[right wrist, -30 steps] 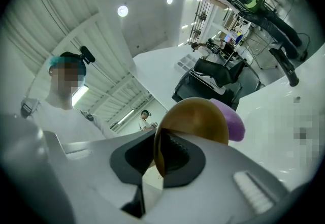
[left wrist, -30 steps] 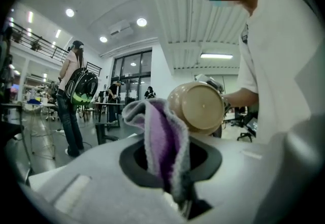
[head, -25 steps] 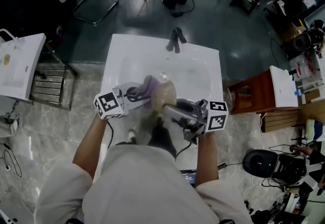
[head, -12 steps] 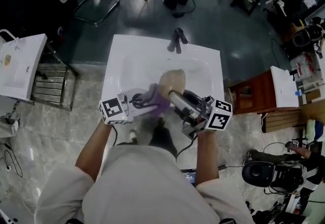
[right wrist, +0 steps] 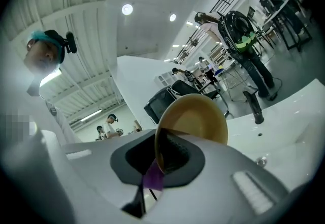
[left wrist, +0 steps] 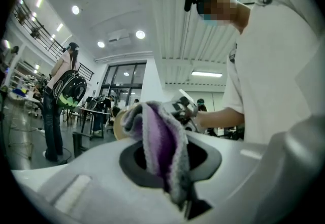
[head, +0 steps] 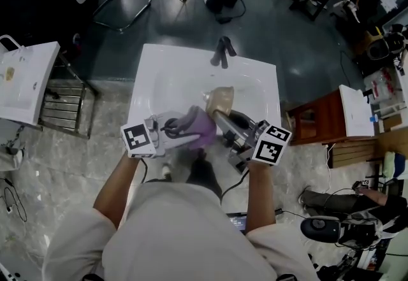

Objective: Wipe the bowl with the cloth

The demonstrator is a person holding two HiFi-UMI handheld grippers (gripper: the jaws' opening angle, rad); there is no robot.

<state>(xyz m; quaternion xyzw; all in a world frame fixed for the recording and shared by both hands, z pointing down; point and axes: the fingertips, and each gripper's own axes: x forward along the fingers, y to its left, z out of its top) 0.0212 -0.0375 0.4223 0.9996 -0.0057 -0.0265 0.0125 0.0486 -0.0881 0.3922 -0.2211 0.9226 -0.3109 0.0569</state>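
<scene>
White sink (head: 164, 76) with dark faucet (head: 221, 51)

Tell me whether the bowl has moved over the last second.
Yes. In the head view the bowl has shifted farther into the sink, closer to the faucet.

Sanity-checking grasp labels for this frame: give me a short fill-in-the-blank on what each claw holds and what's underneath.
1. The left claw is shut on a purple and grey ___.
2. The right claw grips the tan bowl by its ___.
3. In the head view, both are held over a ___ sink.

Missing words: cloth; rim; white
</scene>
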